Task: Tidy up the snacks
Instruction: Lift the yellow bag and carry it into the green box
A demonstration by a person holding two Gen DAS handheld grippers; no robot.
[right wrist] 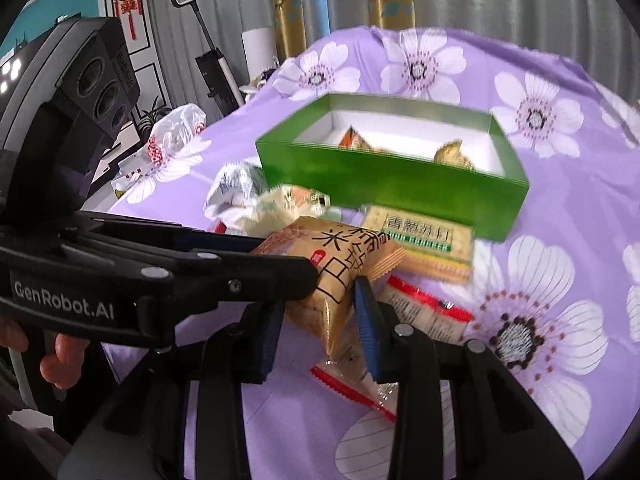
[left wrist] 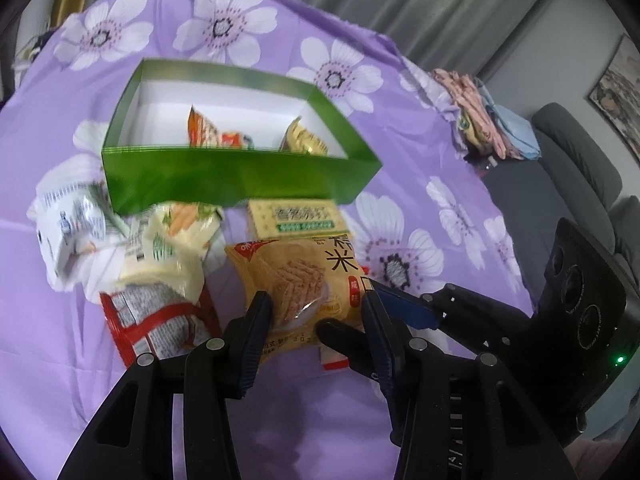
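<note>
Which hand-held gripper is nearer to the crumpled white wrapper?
Left. The left hand-held gripper grips the orange rice cracker packet on the side facing the crumpled white wrapper; the right hand-held gripper grips the same packet from the far side.

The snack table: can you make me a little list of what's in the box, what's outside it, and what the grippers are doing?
box: green box, open top, on the purple flowered cloth
inside box: orange packet and gold packet
outside box: yellow cracker pack, pale packets, red-and-white packet
held: orange rice-cracker packet
left gripper: shut on the rice-cracker packet
right gripper: shut on the same packet
</note>
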